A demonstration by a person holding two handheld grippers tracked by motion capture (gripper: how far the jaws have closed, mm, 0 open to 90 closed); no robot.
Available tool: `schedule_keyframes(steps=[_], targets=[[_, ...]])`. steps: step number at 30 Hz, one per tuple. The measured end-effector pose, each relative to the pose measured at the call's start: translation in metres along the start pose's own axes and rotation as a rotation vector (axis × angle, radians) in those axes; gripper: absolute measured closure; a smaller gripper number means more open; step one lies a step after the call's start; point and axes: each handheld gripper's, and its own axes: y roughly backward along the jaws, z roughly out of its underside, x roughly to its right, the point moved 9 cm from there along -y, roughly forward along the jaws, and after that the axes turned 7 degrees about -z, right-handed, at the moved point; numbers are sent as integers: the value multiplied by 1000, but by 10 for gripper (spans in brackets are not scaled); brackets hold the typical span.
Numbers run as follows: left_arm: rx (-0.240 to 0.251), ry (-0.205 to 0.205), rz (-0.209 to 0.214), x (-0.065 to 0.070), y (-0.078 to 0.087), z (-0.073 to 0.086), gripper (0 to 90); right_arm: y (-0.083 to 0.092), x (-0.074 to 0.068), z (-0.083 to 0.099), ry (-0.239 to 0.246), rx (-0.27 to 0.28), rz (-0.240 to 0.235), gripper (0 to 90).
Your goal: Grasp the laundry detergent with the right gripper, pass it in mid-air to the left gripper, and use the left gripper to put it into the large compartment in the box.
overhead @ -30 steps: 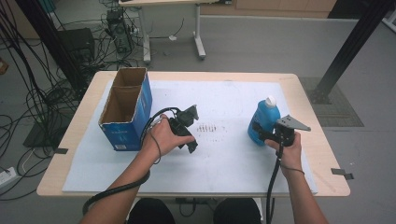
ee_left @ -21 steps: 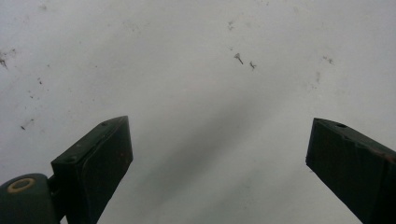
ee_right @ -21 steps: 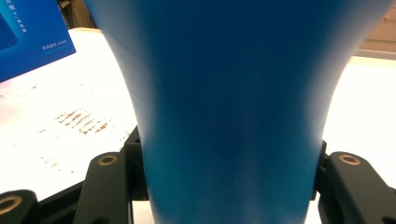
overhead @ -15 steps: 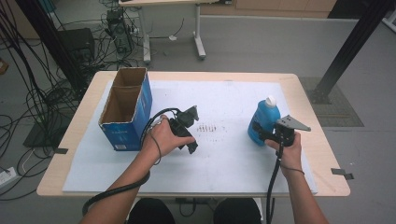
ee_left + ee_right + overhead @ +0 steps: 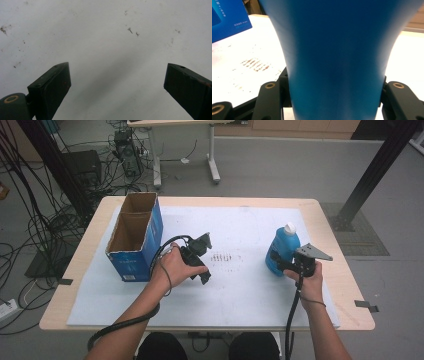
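A blue bottle [image 5: 282,249] with a white cap stands upright at the right of the white sheet [image 5: 240,295]. My right gripper [image 5: 278,265] is shut on its lower body, reaching in from the near side. In the right gripper view the bottle [image 5: 337,45] sits tight between both black jaws of that gripper [image 5: 334,100]. My left gripper [image 5: 204,276] hangs over the middle of the sheet, pointing down. In the left gripper view its jaws [image 5: 117,85] stand wide open over bare white paper [image 5: 105,37], with nothing between them.
An open blue cardboard box [image 5: 135,237] stands at the left of the wooden table [image 5: 330,220], its top flaps up. A patch of brownish marks [image 5: 224,257] stains the sheet between the two grippers. Cables and table legs lie on the floor beyond.
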Motion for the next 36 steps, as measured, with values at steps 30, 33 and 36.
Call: schedule_keyframes(steps=[30, 33, 36], targets=[[22, -18, 2, -4, 13, 3, 78, 2, -1, -6, 8, -7, -11, 428], [30, -22, 3, -5, 17, 4, 77, 2, -3, -10, 20, -7, -17, 428], [37, -27, 4, -5, 19, 5, 77, 4, -4, -12, 22, 3, -30, 428]])
